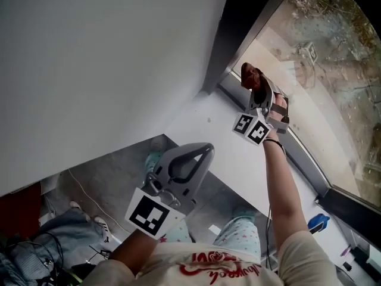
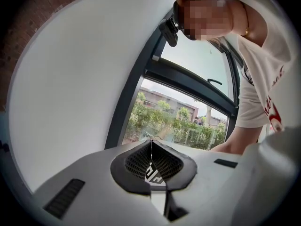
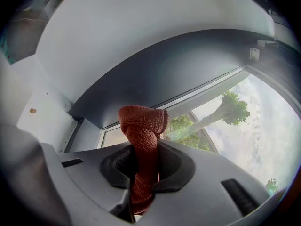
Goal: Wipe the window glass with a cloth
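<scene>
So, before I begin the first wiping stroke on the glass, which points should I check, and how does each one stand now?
1. Cloth clamped in the right gripper: ok, jaws shut on it.
2. Fabric protrudes beyond the jaws: ok, a bunched end sticks out.
3. Fabric already touches the window glass: cannot tell; it is close to the corner of the dark frame.
4. Left gripper out of the way: ok, shut, empty, held back from the window.
</scene>
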A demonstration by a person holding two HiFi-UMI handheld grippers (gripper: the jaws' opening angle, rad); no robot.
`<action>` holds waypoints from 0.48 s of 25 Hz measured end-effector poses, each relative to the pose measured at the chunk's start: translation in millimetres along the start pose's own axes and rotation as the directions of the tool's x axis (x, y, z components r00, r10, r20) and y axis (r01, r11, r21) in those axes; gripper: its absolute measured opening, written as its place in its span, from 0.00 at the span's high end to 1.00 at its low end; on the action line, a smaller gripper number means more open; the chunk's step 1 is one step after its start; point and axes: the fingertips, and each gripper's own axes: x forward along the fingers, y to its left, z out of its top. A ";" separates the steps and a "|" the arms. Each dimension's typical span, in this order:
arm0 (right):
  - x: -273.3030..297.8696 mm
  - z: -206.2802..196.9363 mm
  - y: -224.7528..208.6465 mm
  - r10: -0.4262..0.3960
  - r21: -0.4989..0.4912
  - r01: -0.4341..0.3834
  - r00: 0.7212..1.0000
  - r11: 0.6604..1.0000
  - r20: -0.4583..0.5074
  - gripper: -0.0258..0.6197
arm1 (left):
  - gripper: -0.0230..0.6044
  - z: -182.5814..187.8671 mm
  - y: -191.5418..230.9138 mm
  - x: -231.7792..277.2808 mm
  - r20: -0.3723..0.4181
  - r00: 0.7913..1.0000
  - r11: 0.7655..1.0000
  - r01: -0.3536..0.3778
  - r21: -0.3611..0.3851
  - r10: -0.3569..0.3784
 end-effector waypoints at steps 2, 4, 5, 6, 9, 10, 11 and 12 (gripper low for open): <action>0.4 -4.8 8.8 0.017 -0.014 -0.017 1.000 1.000 -0.006 0.85 | 0.93 2.5 -1.0 -1.1 0.004 1.000 1.000 -0.004 0.004 0.004; -0.5 -7.0 13.9 0.025 -0.031 -0.026 1.000 0.999 -0.007 0.85 | 0.93 3.7 -1.3 -3.4 0.001 1.000 1.000 -0.010 0.010 0.010; -0.1 -7.0 16.5 0.027 -0.037 -0.028 1.000 0.999 -0.006 0.85 | 0.93 3.2 -0.8 -4.4 -0.001 1.000 1.000 -0.012 0.013 0.012; 1.2 -7.1 19.7 0.030 -0.042 -0.031 1.000 0.999 -0.005 0.85 | 0.93 2.3 -0.1 -4.7 -0.003 1.000 1.000 -0.013 0.014 0.014; 5.5 -11.5 32.9 0.053 -0.055 -0.054 0.998 0.997 -0.015 0.85 | 0.93 -1.4 -0.9 -2.9 -0.002 1.000 1.000 -0.007 0.005 0.007; 6.2 -13.7 37.6 0.063 -0.054 -0.064 0.998 0.996 -0.022 0.85 | 0.93 -2.7 -2.4 -3.0 -0.005 1.000 1.000 -0.003 0.005 0.003; 6.9 -15.9 42.0 0.074 -0.051 -0.075 0.997 0.996 -0.029 0.85 | 0.93 -4.3 -3.9 -3.5 -0.010 1.000 1.000 0.000 0.006 0.000; 7.7 -17.9 46.2 0.084 -0.046 -0.086 0.996 0.995 -0.035 0.85 | 0.93 -5.7 -4.8 -4.4 -0.014 1.000 1.000 -0.001 0.007 0.001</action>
